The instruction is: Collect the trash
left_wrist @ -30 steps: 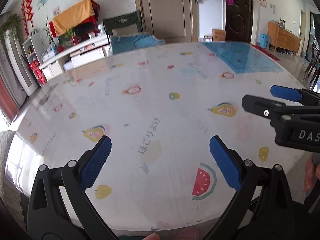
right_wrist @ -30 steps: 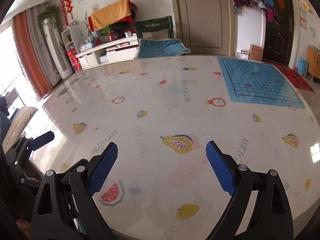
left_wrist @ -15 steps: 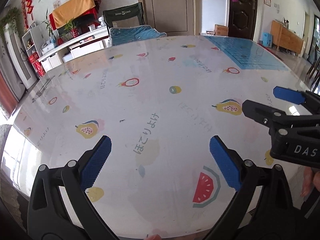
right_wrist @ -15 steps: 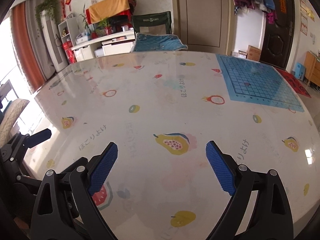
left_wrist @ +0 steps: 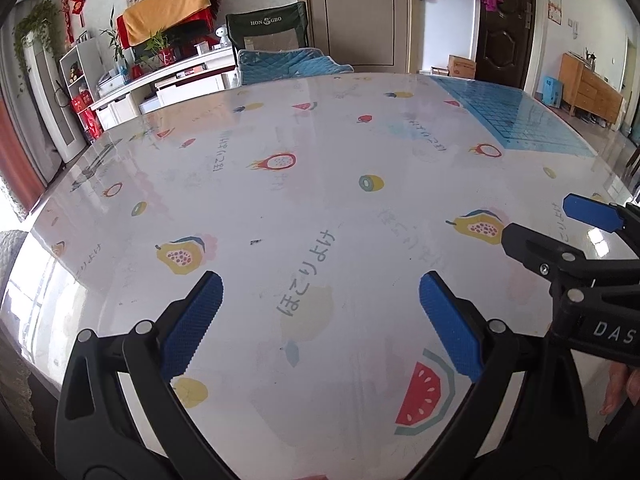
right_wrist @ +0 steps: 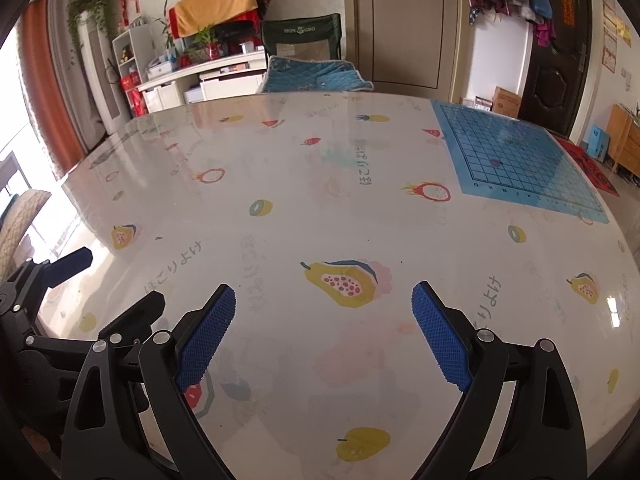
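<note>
While both hover over the table | left gripper (left_wrist: 320, 316) jaws wide, nothing held | right gripper (right_wrist: 324, 328) jaws wide, nothing held | fruit-print tablecloth (left_wrist: 320, 184) beneath | blue grid mat (right_wrist: 516, 160) far right | trash: only a tiny dark speck (left_wrist: 255, 242) ahead of left gripper

Beyond my fruit-print table (left_wrist: 320, 200), a green folding chair (left_wrist: 267, 28) stands top centre, white shelves (left_wrist: 132, 92) upper left, dark door (left_wrist: 506, 24) upper right.

Bright daylight from a window (right_wrist: 16, 152) at left of frame, glare streaks across the glossy table (left_wrist: 320, 184), sharp centre, strong fisheye bending, black vignetted corners.
</note>
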The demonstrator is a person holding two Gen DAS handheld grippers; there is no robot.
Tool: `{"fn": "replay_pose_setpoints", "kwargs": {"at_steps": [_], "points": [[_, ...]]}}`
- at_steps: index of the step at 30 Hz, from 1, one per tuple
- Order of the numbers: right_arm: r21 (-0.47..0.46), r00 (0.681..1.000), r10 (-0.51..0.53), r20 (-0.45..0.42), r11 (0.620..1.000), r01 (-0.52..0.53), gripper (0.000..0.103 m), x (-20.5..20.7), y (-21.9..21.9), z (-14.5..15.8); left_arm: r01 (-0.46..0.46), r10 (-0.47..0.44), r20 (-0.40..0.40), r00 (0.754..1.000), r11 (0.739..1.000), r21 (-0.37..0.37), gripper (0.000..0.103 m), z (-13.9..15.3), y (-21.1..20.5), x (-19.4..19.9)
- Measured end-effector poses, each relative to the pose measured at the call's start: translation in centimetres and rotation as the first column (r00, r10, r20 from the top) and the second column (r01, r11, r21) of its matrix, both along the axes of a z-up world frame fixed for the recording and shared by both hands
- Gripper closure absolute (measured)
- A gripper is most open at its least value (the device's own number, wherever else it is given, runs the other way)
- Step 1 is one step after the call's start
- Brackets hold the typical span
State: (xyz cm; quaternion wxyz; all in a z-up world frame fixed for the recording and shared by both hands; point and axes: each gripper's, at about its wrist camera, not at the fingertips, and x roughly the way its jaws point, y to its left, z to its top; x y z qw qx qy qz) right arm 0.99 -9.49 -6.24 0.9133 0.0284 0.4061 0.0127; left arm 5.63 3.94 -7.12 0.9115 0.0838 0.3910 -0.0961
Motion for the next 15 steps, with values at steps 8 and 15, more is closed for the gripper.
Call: {"fn": "replay_pose_setpoints", "kwargs": {"at_steps": [8, 15], "points": [[0.027, 1.000, -0.001, 0.000, 1.000, 0.001, 0.014, 0.2, -0.3, 0.1, 0.007, -0.008, -0.020, 1.000, 1.000, -0.018, 0.007, -0.1, -0.4, 0.3], [0.048, 1.000, -0.021, 0.001, 0.999, 0.021, 0.014, 0.1, -1.1, 0.2, -0.041, 0.039, -0.051, 0.998, 0.999, -0.036, 0.007, -0.3, 0.2, 1.0]]}}
